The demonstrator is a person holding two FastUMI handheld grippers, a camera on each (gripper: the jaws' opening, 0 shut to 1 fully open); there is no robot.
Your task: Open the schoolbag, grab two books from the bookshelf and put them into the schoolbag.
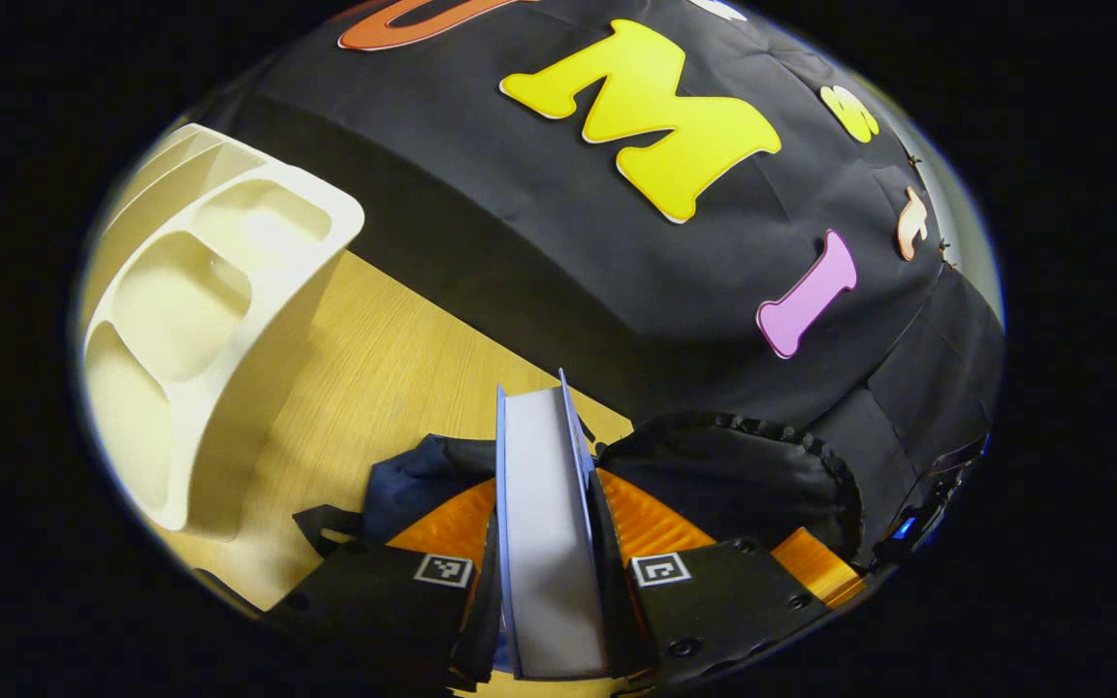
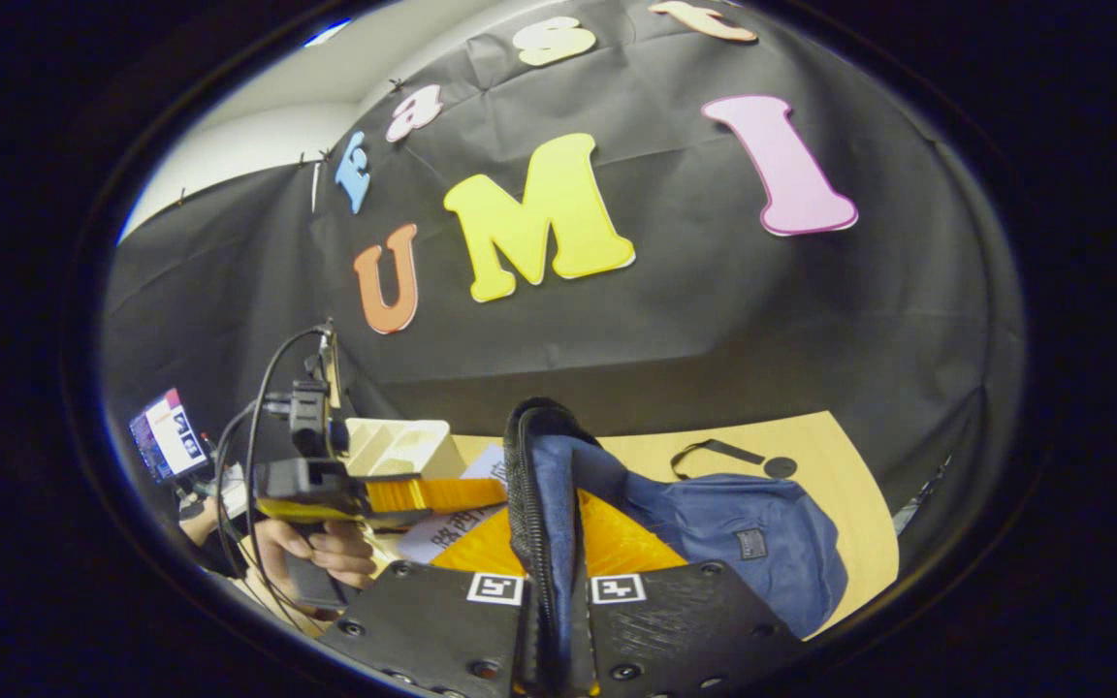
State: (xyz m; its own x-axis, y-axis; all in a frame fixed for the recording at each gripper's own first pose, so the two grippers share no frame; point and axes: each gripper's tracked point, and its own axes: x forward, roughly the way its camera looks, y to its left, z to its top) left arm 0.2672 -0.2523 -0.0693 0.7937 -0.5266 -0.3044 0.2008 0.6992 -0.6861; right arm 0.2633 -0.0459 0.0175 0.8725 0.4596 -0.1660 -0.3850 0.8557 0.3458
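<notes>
In the left gripper view, the left gripper (image 1: pixel 551 582) has its two fingers closed against the covers of a book (image 1: pixel 547 523), which stands on edge between them with its page block facing the camera. Just beyond the book lies the bag (image 1: pixel 733 475), its dark flap with a zipper edge raised to the right of the book and a fold of blue fabric to the left. The bag rests on a wooden table (image 1: pixel 384 378). On the table, to the left of the bag and well apart from it, stands a white shelf (image 1: pixel 200 310).

In the right gripper view, the right gripper (image 2: pixel 556 601) pinches the bag's (image 2: pixel 743 533) zippered rim between its two fingers, lifting that edge upright. The rest of the blue bag slumps on the table (image 2: pixel 849 475) to the right. To the left of the bag, a hand (image 2: pixel 321 553) holds the left gripper (image 2: pixel 432 494), with the book (image 2: pixel 452 528) near the bag's opening and the shelf (image 2: pixel 398 446) behind it.
</notes>
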